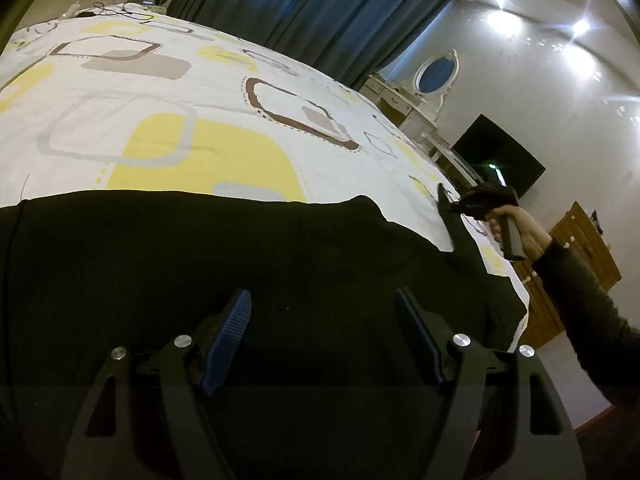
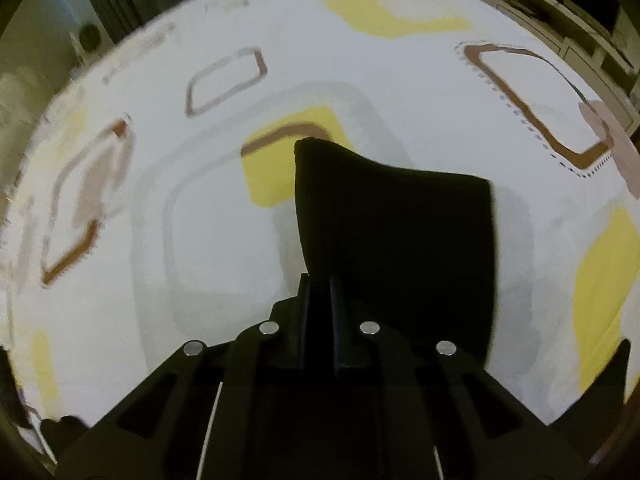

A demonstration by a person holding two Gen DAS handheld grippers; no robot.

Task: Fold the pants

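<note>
Black pants (image 1: 224, 256) lie spread across the near part of a bed with a white, yellow and brown patterned sheet (image 1: 160, 92). My left gripper (image 1: 324, 312) is open, its blue-padded fingers (image 1: 228, 332) just above the pants, holding nothing. My right gripper (image 2: 320, 292) is shut on an end of the pants (image 2: 396, 240) and holds that cloth lifted above the sheet (image 2: 224, 240). In the left wrist view the right gripper (image 1: 446, 208) is at the far right edge of the bed, pinching the cloth there.
Dark blue curtains (image 1: 320, 8) hang behind the bed. A white dressing table with an oval mirror (image 1: 434, 74), a black TV (image 1: 498, 152) and a wooden cabinet (image 1: 576, 248) stand to the right. Cables lie at the bed's far corner (image 1: 120, 10).
</note>
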